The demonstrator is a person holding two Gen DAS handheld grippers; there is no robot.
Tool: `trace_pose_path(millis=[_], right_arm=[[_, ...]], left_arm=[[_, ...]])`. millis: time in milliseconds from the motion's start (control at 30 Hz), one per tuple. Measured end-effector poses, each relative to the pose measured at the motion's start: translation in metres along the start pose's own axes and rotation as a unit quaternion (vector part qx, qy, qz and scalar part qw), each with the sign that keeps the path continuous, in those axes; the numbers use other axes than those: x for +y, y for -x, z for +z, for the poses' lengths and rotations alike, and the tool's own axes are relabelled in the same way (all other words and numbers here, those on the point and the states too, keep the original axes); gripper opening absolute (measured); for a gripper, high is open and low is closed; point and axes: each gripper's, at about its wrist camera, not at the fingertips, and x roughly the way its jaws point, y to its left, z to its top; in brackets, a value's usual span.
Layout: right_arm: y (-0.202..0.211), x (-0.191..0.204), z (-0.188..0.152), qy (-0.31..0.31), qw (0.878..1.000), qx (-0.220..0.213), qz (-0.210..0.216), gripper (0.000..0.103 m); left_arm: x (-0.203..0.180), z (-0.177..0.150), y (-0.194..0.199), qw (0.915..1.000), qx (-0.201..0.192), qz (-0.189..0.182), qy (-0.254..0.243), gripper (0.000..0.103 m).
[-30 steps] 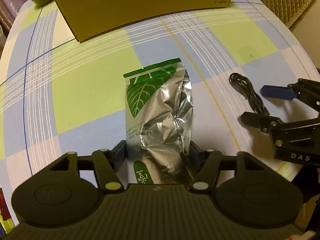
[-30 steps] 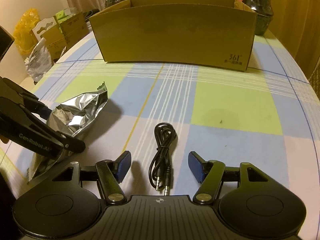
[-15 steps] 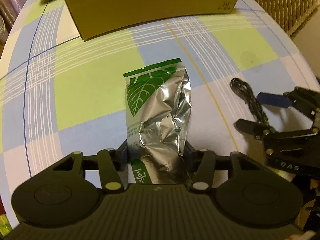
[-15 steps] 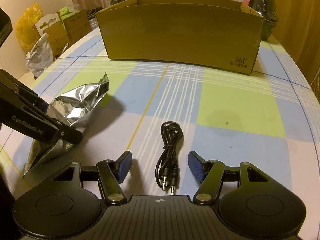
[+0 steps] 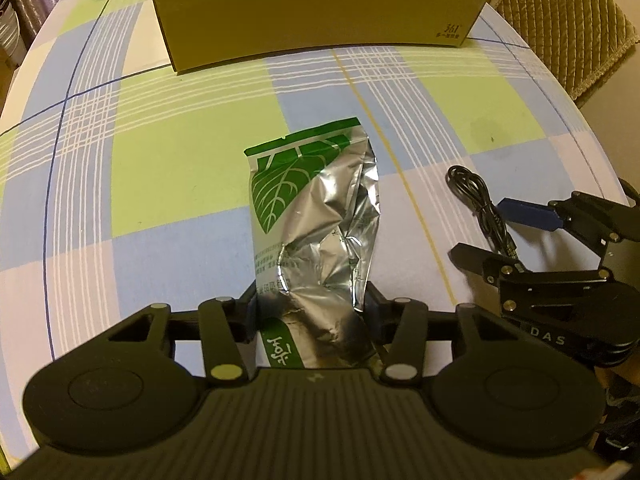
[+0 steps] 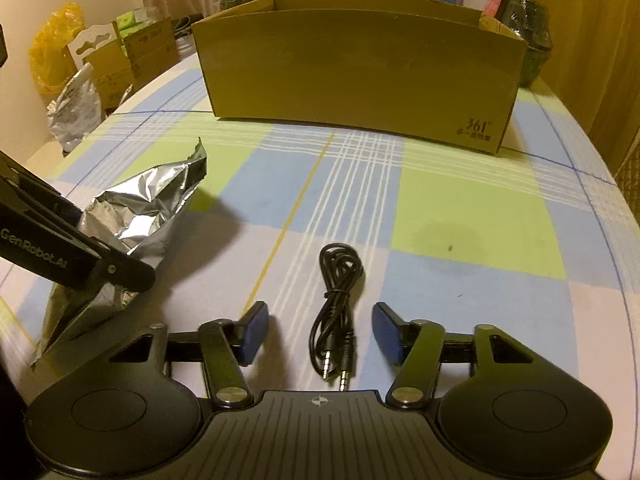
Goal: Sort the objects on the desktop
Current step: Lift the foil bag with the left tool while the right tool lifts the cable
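At the bottom centre of the left wrist view, the left tool (image 5: 312, 308) pinches the foil bag (image 5: 316, 216) lying on the table (image 5: 168, 168). The right tool (image 6: 320, 332) is closing, not yet touching the black cable (image 6: 338, 300) between its jaws, below the cardboard box (image 6: 360, 76).

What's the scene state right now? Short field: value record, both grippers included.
surface: round table with a checked cloth
left gripper: pads pressed on the near end of the foil bag
foil bag: silver with a green leaf print, crumpled, far end raised
right gripper: jaws closing, pads not yet on the cable
audio cable: black, coiled, lying flat between the right gripper's fingers, plugs toward the camera
cardboard box: open top, at the far side of the table
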Motion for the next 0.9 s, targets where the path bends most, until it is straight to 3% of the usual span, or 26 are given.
trace_pose_path(millis=[233, 367, 467, 900], right_arm=[[0.001, 0.003, 0.000, 0.015, 1.000, -0.004, -0.016, 0.018], [0.002, 0.003, -0.001, 0.016, 1.000, -0.004, -0.015, 0.017], [0.007, 0.002, -0.001, 0.014, 1.000, -0.012, -0.009, 0.010], [0.014, 0.008, -0.004, 0.027, 0.999, -0.017, -0.012, 0.010]], left_arm=[[-0.002, 0.003, 0.002, 1.0000, -0.005, -0.002, -0.004, 0.045], [-0.004, 0.002, 0.000, 1.0000, -0.004, -0.004, -0.003, 0.045], [-0.005, 0.001, 0.000, 1.0000, -0.004, -0.005, -0.002, 0.045], [-0.009, -0.002, 0.022, 0.9998, -0.022, -0.004, 0.001, 0.045]])
